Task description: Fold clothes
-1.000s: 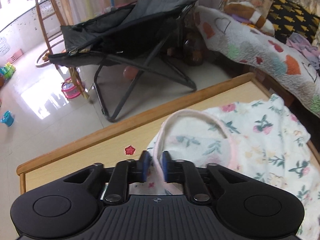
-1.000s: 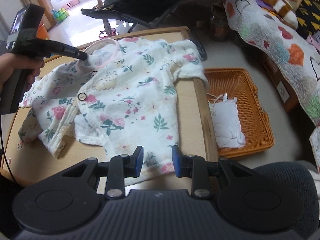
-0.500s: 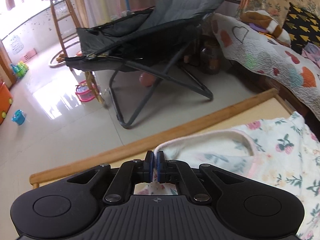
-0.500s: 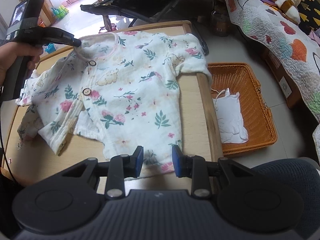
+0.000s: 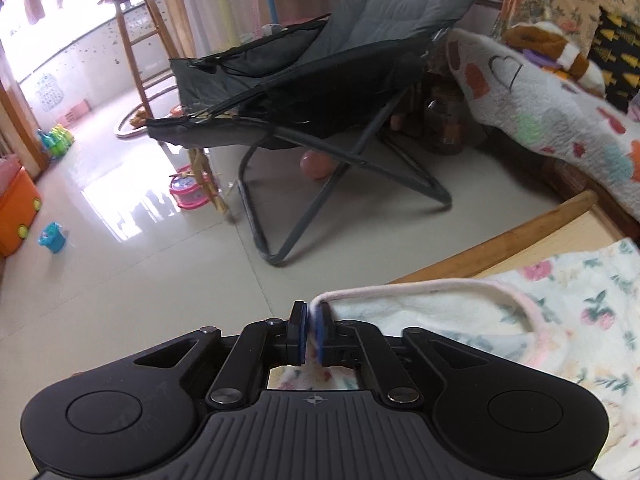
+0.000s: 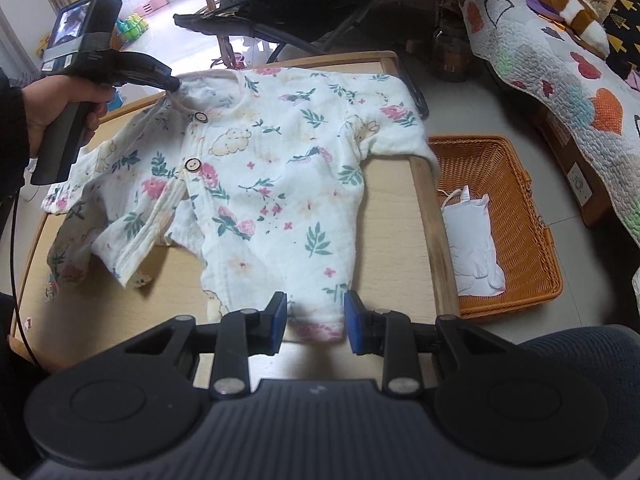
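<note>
My left gripper (image 5: 311, 330) has just been opening; the floral shirt's (image 6: 280, 184) pink collar edge sits between its pads (contact unclear). My right gripper (image 6: 316, 322) stands open over the hem on the desk (image 6: 396, 200).

**Collar pulled out, shirt flattened**

Left gripper (image 5: 309, 334) dragged the shirt (image 6: 276, 184) collar (image 5: 420, 290) toward 10 o'clock; the raised collar loop now lies flat and the body is spread wider. Jaws clamped shut mid-pull and have just been opening, collar edge between them.
</note>
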The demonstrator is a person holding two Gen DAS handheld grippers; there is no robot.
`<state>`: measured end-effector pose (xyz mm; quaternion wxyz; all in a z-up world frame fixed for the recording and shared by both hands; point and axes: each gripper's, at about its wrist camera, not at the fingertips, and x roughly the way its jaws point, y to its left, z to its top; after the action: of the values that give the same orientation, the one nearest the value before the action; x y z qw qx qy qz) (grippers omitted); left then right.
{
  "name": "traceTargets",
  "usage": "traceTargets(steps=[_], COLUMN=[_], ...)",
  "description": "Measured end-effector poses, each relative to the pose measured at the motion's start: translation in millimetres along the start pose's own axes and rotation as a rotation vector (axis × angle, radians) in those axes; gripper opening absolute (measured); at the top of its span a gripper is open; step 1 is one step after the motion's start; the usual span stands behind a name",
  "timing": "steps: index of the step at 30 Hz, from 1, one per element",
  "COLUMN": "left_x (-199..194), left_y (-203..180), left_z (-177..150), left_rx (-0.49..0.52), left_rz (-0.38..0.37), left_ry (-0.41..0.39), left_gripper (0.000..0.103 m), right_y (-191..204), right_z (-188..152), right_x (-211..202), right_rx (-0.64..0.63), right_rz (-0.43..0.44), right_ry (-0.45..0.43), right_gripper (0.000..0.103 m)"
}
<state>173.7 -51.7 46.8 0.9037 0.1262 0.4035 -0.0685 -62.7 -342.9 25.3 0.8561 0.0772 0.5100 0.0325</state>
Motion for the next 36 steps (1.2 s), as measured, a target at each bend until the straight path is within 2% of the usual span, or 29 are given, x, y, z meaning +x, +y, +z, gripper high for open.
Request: traceTargets(steps=[3, 5, 6, 7, 10, 16, 18, 20, 28, 30, 36], left_x=[-5, -12, -16, -22, -45, -100, -112, -114, -80, -63, -28], left_y=[4, 7, 10, 14, 29, 46, 47, 43, 35, 33, 33], left_z=[-2, -3, -4, -5, -10, -29, -37, -41, -27, -19, -13], left_rx=[-0.006, -0.007, -0.024, -0.05, -0.13, -0.186, -0.17, -0.129, -0.165, -0.173, -0.16], left_rz=[-0.02, -0.005, 0.001, -0.003, -0.027, -0.083, -0.126, -0.11, -0.112, -0.119, -0.072], left_ry=[-0.015, -0.026, -0.031, -0.045, -0.097, -0.156, -0.172, -0.166, -0.102, -0.053, 0.067], left_gripper=[0.018, 0.028, 0.043, 0.052, 0.058, 0.059, 0.062, 0.062, 0.062, 0.062, 0.062], right_y=[2, 4, 6, 7, 10, 15, 14, 14, 10, 7, -1], right_z=[-1, -1, -1, 0, 0, 3, 3, 4, -5, -8, -7], right_x=[-1, -2, -3, -4, -10, -25, -29, -32, -49, -48, -41], right_rx=[-0.013, -0.023, -0.028, -0.033, -0.051, -0.095, -0.105, -0.104, -0.088, -0.079, -0.037], right_rz=[-0.003, -0.008, -0.011, -0.013, -0.019, -0.052, -0.065, -0.083, -0.11, -0.115, -0.09], right_ry=[-0.002, -0.006, -0.009, -0.015, -0.044, -0.107, -0.121, -0.126, -0.144, -0.131, -0.099], right_gripper=[0.03, 0.03, 0.03, 0.03, 0.03, 0.031, 0.034, 0.036, 0.039, 0.04, 0.04])
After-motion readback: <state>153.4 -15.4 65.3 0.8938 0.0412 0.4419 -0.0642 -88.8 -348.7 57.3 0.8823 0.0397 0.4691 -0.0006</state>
